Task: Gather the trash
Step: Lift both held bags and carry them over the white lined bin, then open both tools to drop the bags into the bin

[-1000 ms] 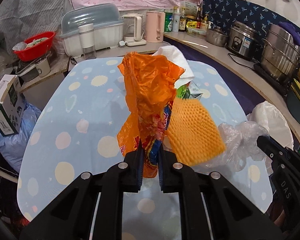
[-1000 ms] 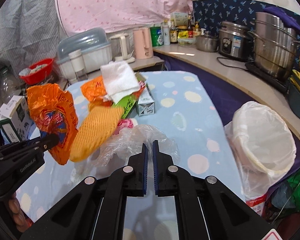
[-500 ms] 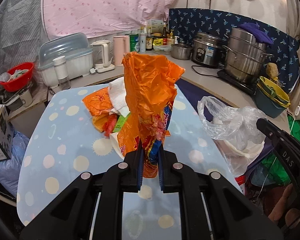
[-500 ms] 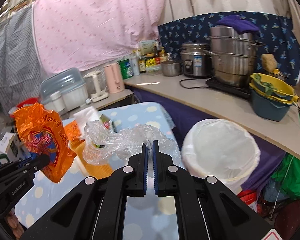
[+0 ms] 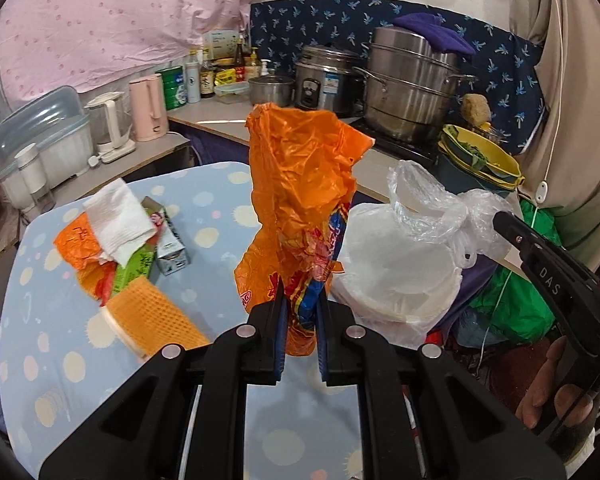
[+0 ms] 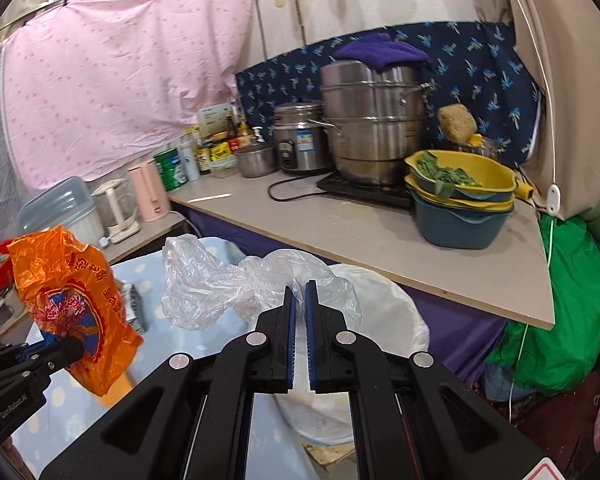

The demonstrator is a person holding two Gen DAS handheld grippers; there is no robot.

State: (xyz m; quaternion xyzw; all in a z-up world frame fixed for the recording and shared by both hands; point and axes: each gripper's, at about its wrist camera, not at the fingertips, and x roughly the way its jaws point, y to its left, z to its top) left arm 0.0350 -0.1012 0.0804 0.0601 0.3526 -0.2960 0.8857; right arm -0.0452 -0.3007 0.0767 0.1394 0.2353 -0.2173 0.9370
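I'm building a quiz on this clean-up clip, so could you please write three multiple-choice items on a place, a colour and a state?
1. Where does the white-lined trash bin stand?
A. beside the spotted blue table
B. on the counter
C. on the table

2. What colour is the crumpled plastic bag in the left gripper?
A. green
B. orange
C. white

3. The right gripper is:
A. wide open
B. out of view
C. shut on the clear plastic bag

Answers: 1 A, the bin sits off the table's edge; 2 B, orange film rises from the jaws; 3 C, clear film is pinched.

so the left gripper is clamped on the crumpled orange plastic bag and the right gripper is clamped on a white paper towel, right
Not quite. The left gripper does clamp the crumpled orange plastic bag, but the right gripper is shut on a clear crinkled plastic bag, as the right wrist view shows. The white paper towel lies on the table.
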